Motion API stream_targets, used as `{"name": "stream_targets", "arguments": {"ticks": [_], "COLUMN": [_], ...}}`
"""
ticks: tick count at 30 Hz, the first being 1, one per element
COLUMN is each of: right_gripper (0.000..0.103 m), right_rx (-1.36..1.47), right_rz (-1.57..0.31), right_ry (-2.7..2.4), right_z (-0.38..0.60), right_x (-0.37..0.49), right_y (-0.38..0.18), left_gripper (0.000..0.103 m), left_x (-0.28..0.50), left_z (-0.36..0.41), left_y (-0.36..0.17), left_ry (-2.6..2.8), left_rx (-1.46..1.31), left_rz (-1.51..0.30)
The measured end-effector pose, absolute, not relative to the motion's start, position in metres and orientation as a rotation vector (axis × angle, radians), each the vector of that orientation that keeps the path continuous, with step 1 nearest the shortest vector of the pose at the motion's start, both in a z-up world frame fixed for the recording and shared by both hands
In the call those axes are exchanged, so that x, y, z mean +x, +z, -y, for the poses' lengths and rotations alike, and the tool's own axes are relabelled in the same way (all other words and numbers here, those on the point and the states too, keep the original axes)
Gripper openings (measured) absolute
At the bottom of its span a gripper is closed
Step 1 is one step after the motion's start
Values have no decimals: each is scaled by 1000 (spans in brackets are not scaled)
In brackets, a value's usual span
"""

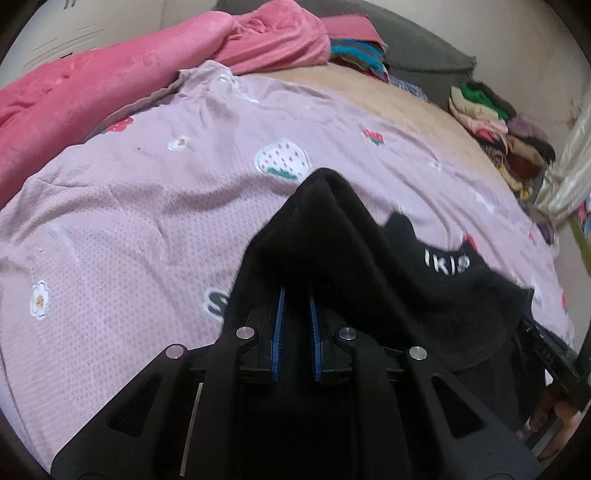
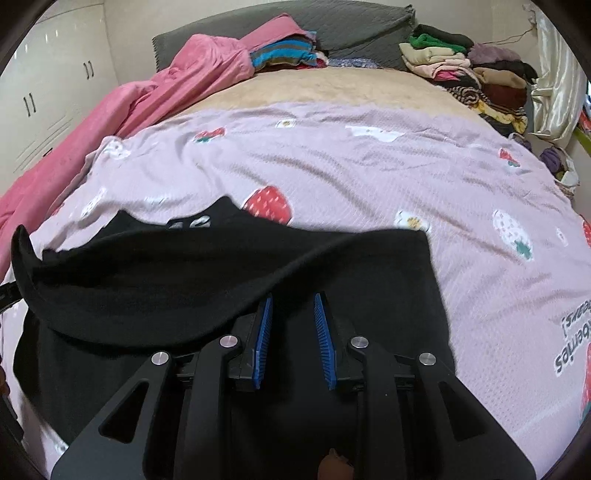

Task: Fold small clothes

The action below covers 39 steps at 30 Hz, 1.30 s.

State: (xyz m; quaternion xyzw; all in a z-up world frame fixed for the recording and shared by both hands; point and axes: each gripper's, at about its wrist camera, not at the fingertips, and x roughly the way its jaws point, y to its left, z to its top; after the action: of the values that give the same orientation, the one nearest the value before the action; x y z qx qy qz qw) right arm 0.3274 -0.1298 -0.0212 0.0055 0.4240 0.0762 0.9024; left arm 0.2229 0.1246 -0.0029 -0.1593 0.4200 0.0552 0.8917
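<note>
Left wrist view first: my left gripper (image 1: 297, 295) has its blue pads (image 1: 279, 332) drawn close together, and the black garment (image 1: 332, 236) is pinched between them, the cloth rising in a peak past the fingertips and draping over both fingers. To the right of that peak a flap of the same garment shows white lettering, too blurred for me to read properly. The garment hangs above a lilac bedsheet (image 1: 147, 206) printed with strawberries and flowers.

On the right wrist view, my right gripper (image 2: 293, 306) also has the black garment (image 2: 184, 288) caught between its blue pads (image 2: 264, 339); the jaws stand a little wider here, with the cloth bunched between them. From this grip a folded edge of the garment runs off to the left and curls up at the far end, while the rest lies spread on the bedsheet (image 2: 369, 177).

A pink blanket (image 2: 177, 85) is heaped along the left side of the bed. Stacks of folded clothes (image 2: 465, 70) sit at the far right by the grey headboard (image 2: 351, 29), with a smaller striped pile (image 2: 284, 53) near the middle.
</note>
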Motion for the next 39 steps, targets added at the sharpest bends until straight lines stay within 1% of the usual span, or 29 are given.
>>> {"name": "stream_targets", "arguments": {"ticks": [5,7,8,9,10,11,12,13,15,16,17,18,19,20,25,31,34,39], "right_gripper": [23,23,27,34,38,43,43,43,43,43,42,33,25,10,8,8,8,8], "right_rx": [4,-8,-10,-6,6,21,27,25,19,18,21,24,31,41,36,123,128,86], "right_rz": [-829,-822,-825,-832,-839,-855,-869,-880,-910,-917,-925,-927,-923,-912,-814,-722,-721,-761], "right_ry": [105,68,45,28,18,18,19,18,29,19,26,35,47,59,70,70,57,17], "right_z": [147,156,163,169,175,180,184,186,187,189,188,189,187,187,185,199,199,190], "right_x": [331,333,335,338,340,343,346,348,356,359,360,361,361,359,340,339,348,356], "right_y": [-9,-8,-8,-8,-10,-11,-13,-16,-23,-26,-29,-31,-32,-32,-11,23,22,-4], "left_gripper": [6,10,12,15,20,23,26,27,27,24,17,2,2,2,2,2,2,2], "left_x": [217,217,218,219,221,223,225,227,230,231,232,233,232,232,220,213,215,222], "left_z": [-143,-149,-151,-153,-155,-156,-155,-155,-152,-150,-148,-147,-145,-145,-146,-152,-155,-158], "left_y": [6,6,4,2,0,-2,-4,-5,-6,-6,-8,-9,-9,-9,6,26,23,5], "left_ry": [156,170,174,174,168,163,154,146,135,132,128,118,115,117,131,131,147,165], "left_rx": [-349,-344,-342,-344,-347,-347,-343,-340,-323,-306,-294,-287,-274,-262,-219,-235,-237,-238], "left_rz": [-796,-791,-793,-799,-809,-814,-821,-823,-822,-821,-824,-826,-824,-819,-759,-689,-693,-739]}}
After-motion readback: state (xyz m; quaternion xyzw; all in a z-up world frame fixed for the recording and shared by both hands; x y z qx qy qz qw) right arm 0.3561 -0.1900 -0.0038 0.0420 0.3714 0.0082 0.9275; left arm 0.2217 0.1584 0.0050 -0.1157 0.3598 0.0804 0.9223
